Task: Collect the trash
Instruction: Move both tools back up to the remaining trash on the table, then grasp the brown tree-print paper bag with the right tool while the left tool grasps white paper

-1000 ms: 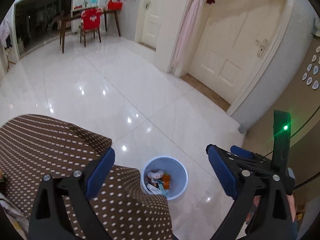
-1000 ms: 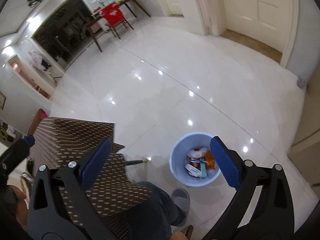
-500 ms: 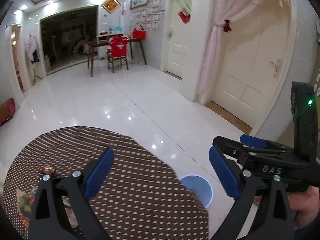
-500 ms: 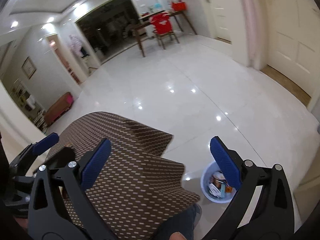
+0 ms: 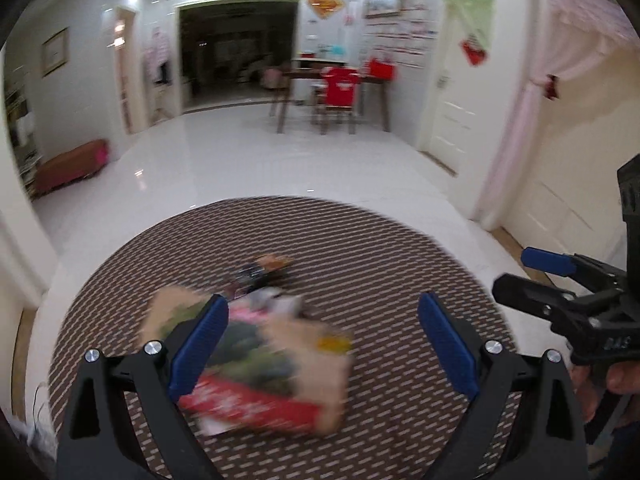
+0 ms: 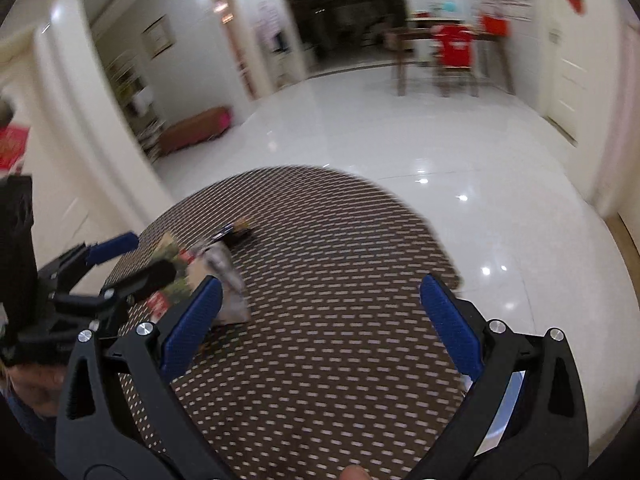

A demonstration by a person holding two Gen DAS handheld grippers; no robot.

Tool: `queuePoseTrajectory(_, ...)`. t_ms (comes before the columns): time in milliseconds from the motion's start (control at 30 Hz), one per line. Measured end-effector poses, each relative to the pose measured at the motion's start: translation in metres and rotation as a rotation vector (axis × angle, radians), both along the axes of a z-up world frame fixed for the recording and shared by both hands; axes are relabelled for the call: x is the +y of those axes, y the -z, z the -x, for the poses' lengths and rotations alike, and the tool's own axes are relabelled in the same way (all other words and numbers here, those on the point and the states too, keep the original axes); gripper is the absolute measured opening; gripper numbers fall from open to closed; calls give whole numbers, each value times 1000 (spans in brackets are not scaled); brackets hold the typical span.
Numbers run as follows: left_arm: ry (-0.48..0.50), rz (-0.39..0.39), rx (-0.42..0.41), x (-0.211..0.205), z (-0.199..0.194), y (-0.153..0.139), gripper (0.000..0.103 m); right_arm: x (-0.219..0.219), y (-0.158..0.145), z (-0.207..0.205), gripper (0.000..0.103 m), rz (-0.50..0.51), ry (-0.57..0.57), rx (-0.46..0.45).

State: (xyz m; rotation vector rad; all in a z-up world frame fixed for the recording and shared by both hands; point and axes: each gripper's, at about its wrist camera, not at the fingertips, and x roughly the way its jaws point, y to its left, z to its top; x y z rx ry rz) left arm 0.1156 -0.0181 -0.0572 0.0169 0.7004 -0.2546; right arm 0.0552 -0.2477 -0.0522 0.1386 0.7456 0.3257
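A large beige, green and red snack bag (image 5: 264, 372) lies blurred on the round table with the brown patterned cloth (image 5: 380, 248). Behind it sit a crumpled silvery wrapper (image 5: 276, 300) and a small dark and orange wrapper (image 5: 264, 268). My left gripper (image 5: 322, 306) hovers open just above the bag with nothing between its fingers. My right gripper (image 6: 320, 284) is open over the cloth (image 6: 340, 240), to the right of the silvery wrapper (image 6: 228, 280) and the bag (image 6: 172, 276). Each gripper shows in the other view: the right gripper (image 5: 516, 272) and the left gripper (image 6: 136, 260).
A sliver of the blue bin (image 6: 508, 408) shows past the table's right edge. White tiled floor (image 5: 280, 160) stretches to a dark wooden table with a red-covered chair (image 5: 340, 92) at the far wall. A low brown bench (image 5: 68, 168) stands at the left.
Both grippers have swung up and left from the blue bin on the floor to the table top. The snack bag and wrappers have come into view. Both stay open.
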Motion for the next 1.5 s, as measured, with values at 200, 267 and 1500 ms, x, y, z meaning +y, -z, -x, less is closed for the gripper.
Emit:
queuePoseTrajectory(200, -140, 9, 40, 64, 6, 15, 94, 65, 18, -12, 97, 97, -214, 33)
queuePoseTrajectory(267, -179, 4, 51, 82, 6, 20, 94, 84, 27, -15, 97, 139, -284, 46)
queuePoseTrajectory(1500, -279, -37, 180, 113, 20, 70, 94, 206, 75, -42, 93, 331, -592, 125)
